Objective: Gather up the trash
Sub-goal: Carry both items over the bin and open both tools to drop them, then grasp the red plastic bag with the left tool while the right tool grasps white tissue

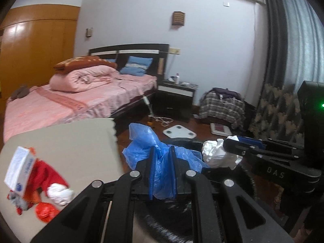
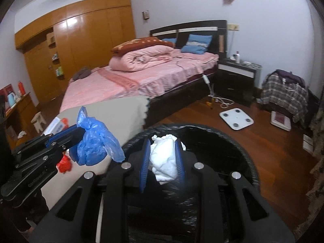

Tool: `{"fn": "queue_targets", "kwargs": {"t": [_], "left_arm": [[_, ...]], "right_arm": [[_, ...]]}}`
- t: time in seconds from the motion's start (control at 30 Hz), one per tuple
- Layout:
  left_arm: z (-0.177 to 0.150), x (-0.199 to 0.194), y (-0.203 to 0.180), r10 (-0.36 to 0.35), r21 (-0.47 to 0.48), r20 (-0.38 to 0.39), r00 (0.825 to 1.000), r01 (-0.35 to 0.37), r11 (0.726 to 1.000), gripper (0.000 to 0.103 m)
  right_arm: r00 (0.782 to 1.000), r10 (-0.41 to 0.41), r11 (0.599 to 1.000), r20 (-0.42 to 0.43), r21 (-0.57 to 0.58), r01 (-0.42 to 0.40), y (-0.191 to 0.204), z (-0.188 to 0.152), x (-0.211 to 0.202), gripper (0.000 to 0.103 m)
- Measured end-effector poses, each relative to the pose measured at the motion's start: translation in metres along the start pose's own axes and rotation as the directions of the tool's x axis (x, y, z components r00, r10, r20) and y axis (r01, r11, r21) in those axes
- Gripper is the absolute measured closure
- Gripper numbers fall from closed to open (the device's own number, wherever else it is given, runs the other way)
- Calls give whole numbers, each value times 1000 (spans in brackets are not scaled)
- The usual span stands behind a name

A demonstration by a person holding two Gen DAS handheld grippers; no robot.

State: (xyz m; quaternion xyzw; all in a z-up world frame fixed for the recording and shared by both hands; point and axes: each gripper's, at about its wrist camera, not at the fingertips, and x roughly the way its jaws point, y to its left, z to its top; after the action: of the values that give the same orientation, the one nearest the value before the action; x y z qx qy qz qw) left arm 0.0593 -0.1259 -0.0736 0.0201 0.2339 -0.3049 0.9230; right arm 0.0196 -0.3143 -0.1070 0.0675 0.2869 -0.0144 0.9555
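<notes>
My left camera is looking forward and slightly down along my left gripper (image 1: 162,172), close over the table (image 1: 81,141). My right camera is facing the same way from just beside it, sitting above the black bin (image 2: 232,141). Both are taking in the bed (image 1: 81,99), the nightstand (image 2: 237,75) and the far wall, and each is catching the other gripper at its edge.

At frame centre our right gripper (image 2: 163,158) pinches white crumpled paper (image 2: 164,158) over the black bin (image 2: 232,141); at left, our left gripper (image 2: 81,130) clamps a blue plastic bag (image 2: 95,145).
</notes>
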Motion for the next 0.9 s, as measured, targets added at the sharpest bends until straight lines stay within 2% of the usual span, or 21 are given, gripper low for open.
{"fn": "queue_targets", "kwargs": {"t": [0.07,0.1,0.13,0.17,0.2,0.23,0.27,0.33,0.37,0.4,0.53,0.67,0.9], "left_arm": [[1,9,-9,-25,5,-10,1000,25,1000,90],[1,13,-12,-40,8,-16,999,40,999,85],[1,16,-13,-44,10,-19,999,44,999,84],[0,20,-16,-46,14,-22,999,46,999,74],[0,22,-17,-51,18,-27,998,51,999,62],[-1,23,-17,-45,19,-26,999,46,999,59],[-2,23,-14,-40,17,-26,999,41,999,57],[-4,21,-8,-21,14,-28,999,22,1000,56],[-5,18,-4,-3,15,-26,1000,3,1000,54],[-6,14,1,11,15,-23,1000,-11,1000,51],[-16,-3,29,112,-1,-18,994,-112,994,44],[-30,-21,65,238,-24,-29,971,-239,971,39],[-64,-49,134,426,-94,-102,899,-435,896,37]], "right_arm": [[1000,-20,1000,0,11,20,-6,-2,0,79],[999,-39,999,2,16,39,-11,-4,-1,75],[999,-53,998,2,21,53,-13,-5,-2,75],[998,-61,998,0,27,61,-16,-5,-2,72],[998,-70,997,0,33,70,-18,-6,-1,61],[996,-85,996,6,40,85,-20,-8,-2,54],[996,-90,995,11,43,90,-20,-8,-3,45],[995,-96,995,24,43,95,-19,-6,-3,32],[994,-100,994,31,42,99,-17,-5,-3,20],[994,-102,994,43,39,100,-13,-5,-3,14],[998,-50,998,48,32,48,5,-2,4,9],[999,31,999,38,6,-32,38,-1,17,9],[983,183,981,7,-71,-182,112,0,47,9]]}}
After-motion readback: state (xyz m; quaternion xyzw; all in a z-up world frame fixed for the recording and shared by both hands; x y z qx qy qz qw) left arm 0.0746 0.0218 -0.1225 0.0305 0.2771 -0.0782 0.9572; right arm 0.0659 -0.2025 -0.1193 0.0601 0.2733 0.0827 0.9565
